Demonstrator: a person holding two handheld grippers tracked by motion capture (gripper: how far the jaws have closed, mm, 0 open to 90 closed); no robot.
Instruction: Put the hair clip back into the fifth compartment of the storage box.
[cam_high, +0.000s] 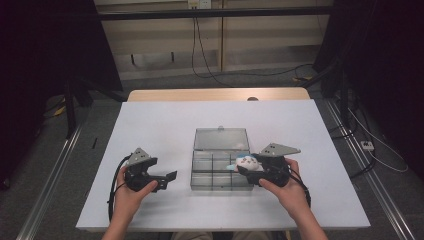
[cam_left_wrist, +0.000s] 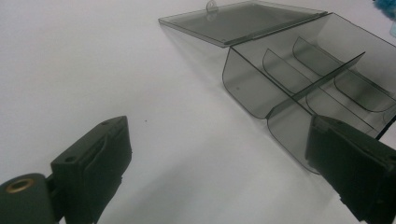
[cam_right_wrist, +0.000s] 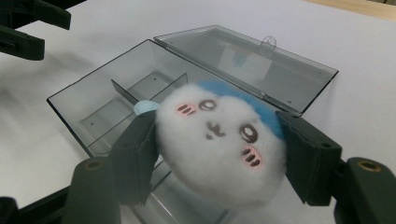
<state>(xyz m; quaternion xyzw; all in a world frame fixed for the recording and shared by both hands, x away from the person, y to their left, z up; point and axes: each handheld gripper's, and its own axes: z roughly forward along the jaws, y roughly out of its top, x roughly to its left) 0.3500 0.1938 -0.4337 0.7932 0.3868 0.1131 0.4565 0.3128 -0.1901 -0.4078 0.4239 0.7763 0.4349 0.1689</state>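
Between my right gripper (cam_right_wrist: 219, 154) jaws: white plush toy (cam_right_wrist: 219, 140) w/ blue back, clenched from both sides, held just over the near-right compartments of the smoky clear organizer box (cam_right_wrist: 93, 105). Box lid (cam_right_wrist: 261, 60) lies open, flat behind it. My left gripper (cam_left_wrist: 219, 163) jaws released, nothing btwn them, hovering over white table (cam_high: 165, 125) just left of box.

plush toy (cam_right_wrist: 219, 140): white/blue, pink cheeks | box (cam_high: 220, 172): smoky transp. grey
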